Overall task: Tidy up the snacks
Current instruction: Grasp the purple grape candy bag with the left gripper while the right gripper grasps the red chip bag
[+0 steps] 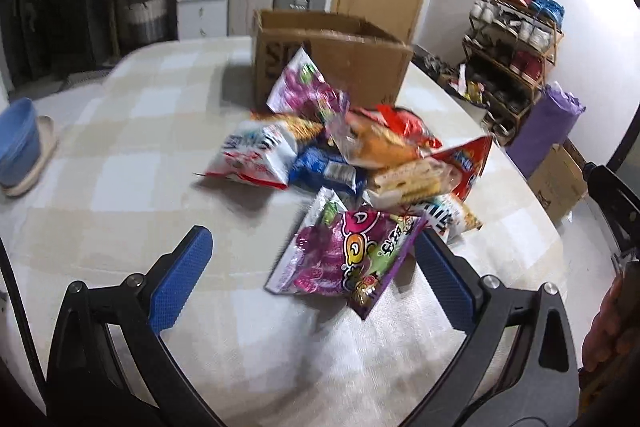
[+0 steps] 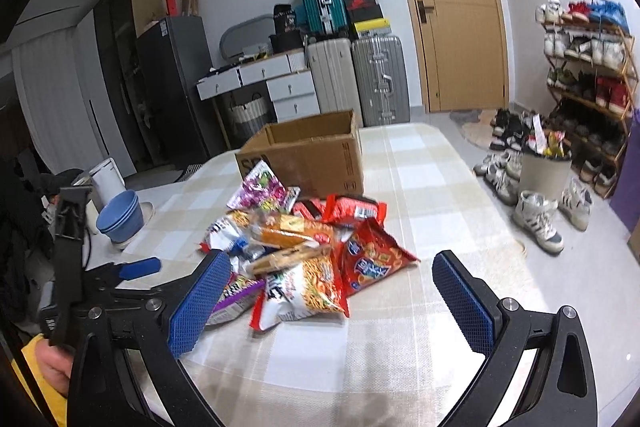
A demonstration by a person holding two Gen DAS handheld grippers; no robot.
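A pile of snack bags [image 1: 344, 163] lies on the checked tablecloth in front of an open cardboard box [image 1: 332, 55]. The nearest bag is a purple candy bag [image 1: 344, 255]. My left gripper [image 1: 316, 263] is open and empty, its right pad close beside the purple bag's edge. In the right wrist view the pile [image 2: 304, 247] and box [image 2: 308, 155] lie ahead. My right gripper [image 2: 332, 301] is open and empty, its left pad next to a noodle snack bag [image 2: 304, 291]. The left gripper [image 2: 136, 269] also shows at the left.
Stacked blue bowls [image 1: 18, 139] sit at the table's left edge and also show in the right wrist view [image 2: 120, 215]. Suitcases [image 2: 360, 79], a drawer desk, a door and a shoe rack [image 2: 588, 79] stand beyond the table. A bin [image 2: 544, 171] stands on the floor at right.
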